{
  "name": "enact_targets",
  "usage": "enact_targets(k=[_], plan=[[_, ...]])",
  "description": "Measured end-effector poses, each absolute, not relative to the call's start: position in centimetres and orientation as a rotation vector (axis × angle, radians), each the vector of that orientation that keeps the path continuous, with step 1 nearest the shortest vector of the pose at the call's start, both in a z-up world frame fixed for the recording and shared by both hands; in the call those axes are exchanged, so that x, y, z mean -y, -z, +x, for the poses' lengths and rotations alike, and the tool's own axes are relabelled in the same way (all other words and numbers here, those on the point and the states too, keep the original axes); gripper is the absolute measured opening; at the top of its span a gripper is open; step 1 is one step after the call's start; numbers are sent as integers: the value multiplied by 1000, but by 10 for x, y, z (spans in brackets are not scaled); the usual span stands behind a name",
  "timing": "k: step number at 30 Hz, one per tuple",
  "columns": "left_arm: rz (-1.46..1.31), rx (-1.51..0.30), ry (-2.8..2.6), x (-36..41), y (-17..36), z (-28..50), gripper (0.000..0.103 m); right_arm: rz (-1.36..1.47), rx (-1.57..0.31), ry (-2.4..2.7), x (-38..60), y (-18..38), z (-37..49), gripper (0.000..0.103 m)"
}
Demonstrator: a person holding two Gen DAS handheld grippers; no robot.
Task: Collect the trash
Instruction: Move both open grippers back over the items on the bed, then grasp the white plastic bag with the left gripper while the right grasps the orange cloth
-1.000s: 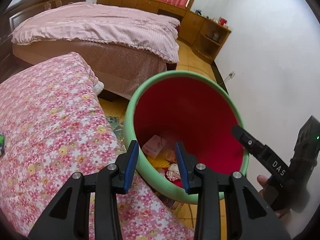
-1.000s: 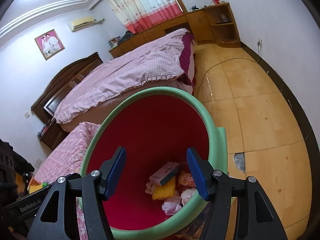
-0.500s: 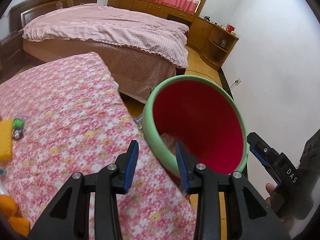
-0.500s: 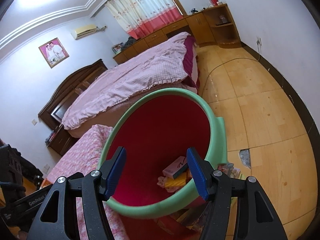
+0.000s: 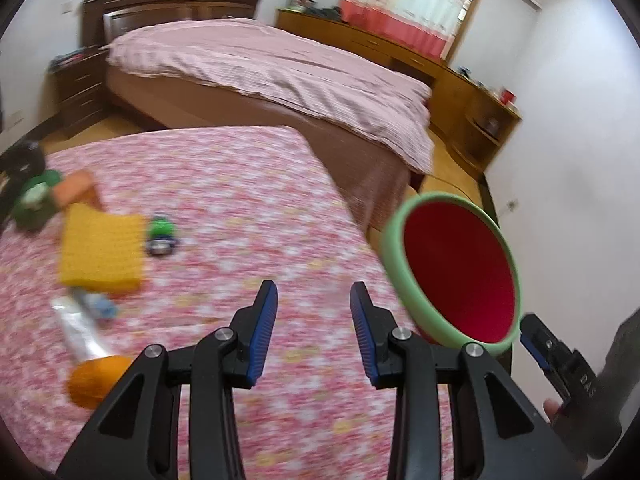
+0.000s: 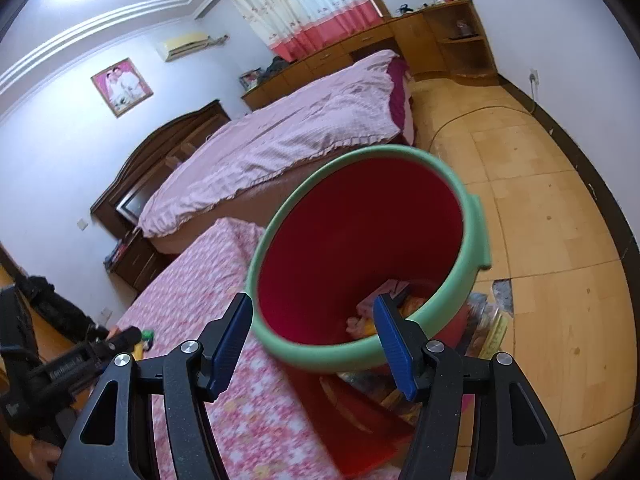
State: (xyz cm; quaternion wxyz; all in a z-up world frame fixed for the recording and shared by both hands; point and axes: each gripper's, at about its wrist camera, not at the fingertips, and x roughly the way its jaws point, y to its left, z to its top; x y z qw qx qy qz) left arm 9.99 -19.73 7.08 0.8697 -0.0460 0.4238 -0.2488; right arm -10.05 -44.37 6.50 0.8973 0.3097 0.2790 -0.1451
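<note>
A red bin with a green rim (image 5: 390, 248) (image 6: 472, 240) stands beside the floral-cloth table (image 5: 240, 208); it holds several bits of trash (image 6: 368, 308). On the table's left lie a yellow sponge (image 5: 100, 248), a silver tube with an orange end (image 5: 84, 340), a green and silver scrap (image 5: 160, 236) and an orange and green item (image 5: 48, 192). My left gripper (image 5: 313, 332) is open and empty above the cloth. My right gripper (image 6: 314, 342) is open and empty at the bin's near rim.
A large bed with a pink cover (image 5: 280, 68) stands behind the table. Wooden cabinets (image 5: 460, 92) line the far wall. The tiled floor (image 6: 540, 200) lies right of the bin, with packets (image 6: 488, 332) at the bin's foot.
My left gripper has swung left from over the bin to over the table, bringing the table's items into view. My right gripper has drawn back slightly from the bin.
</note>
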Motion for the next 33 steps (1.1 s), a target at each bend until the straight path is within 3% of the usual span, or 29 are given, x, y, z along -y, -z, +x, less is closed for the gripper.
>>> enact_targets(k=[16,21,24,33], plan=[[-215,-928,226,64,-39,125,38,590,-671,227,396,-65,-81,65],[-229,-986,183,52,-16,133,38,580,-689,215,385,-62,-76,65],[-255,-987,179,48,-8,134,49,572,-698,213,382,-61,-74,65],[-267,-990,211,57,2,141,50,572,-723,204,374,-54,-66,65]])
